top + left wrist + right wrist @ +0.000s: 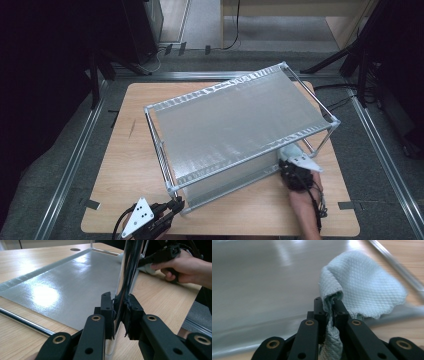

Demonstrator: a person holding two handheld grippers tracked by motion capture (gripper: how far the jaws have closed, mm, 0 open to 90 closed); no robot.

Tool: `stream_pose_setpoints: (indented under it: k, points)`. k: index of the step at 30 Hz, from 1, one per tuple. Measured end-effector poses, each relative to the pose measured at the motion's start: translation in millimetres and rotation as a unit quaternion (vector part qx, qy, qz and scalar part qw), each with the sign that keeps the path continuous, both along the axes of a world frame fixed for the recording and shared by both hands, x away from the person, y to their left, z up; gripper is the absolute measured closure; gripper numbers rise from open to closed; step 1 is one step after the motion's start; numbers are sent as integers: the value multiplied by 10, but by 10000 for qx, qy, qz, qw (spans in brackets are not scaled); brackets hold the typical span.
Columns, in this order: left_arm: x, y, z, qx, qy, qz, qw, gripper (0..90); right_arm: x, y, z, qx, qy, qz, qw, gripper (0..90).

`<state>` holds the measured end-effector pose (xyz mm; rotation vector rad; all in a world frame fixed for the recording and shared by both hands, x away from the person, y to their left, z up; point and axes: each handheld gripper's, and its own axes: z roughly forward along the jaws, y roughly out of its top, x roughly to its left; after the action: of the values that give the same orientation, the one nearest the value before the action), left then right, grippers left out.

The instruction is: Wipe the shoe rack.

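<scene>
While the left gripper (119, 312) clamps the near chrome post (128, 277) of the rack (240, 125), its jaws closed tight on the tube, the right gripper (331, 305) pinches a pale cloth (367, 285) and brings it to the lower shelf (75, 282). The rack stands on the wooden table (125, 150), turned at an angle, with its upper shelf (235, 120) roofing the lower one. In the high view the left gripper (172, 207) sits at the near corner post, and the right gripper (295, 172) reaches in under the upper shelf from the right side, the cloth (290, 151) just ahead of it.

The step appears to be wiping the lower shelf. To do it well:

- Keep the left grip firm and unmoving, so that the light rack does not slide or twist under the strokes.
- Hold the cloth low and flat; the free flap, now bunched above the jaws in the right gripper view, should spread on the shelf rather than trail.
- Let cloth, not the hard jaw tips, bear on the glossy sheet, which likely scratches or buckles.
- Stroke away from the rail (397, 263) and the posts, clear of the upper shelf.
</scene>
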<state>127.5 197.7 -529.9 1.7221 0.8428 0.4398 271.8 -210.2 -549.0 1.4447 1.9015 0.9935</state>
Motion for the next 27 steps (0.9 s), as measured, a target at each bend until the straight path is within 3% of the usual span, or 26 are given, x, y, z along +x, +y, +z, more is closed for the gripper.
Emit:
stream_pose_setpoints:
  k: [6,10,17,20,22,23,25,27]
  points:
    - [6,2,-3,-33,14,-7,10000,803,-247,511,14,39,165,758,9970,849]
    - [6,0,0,-23,21,-2,10000,803,-415,890,3,95,202,1299,9913,849]
    - [11,-4,1,-19,30,-14,10000,802,-735,1510,-31,256,213,2188,9752,851]
    - [11,-8,1,-32,31,-7,10000,802,-845,1704,-39,376,248,2513,9669,852]
    - [8,-9,3,-7,20,-2,10000,802,-906,1789,-43,441,256,2773,9594,852]
    - [8,-9,3,-5,21,-3,10000,803,-927,1814,-43,420,242,2838,9577,852]
    - [8,-9,4,2,18,-6,10000,803,-922,1804,-36,365,201,2862,9573,853]
    - [8,-8,4,6,16,-8,10000,803,-886,1731,-22,260,166,2771,9603,853]
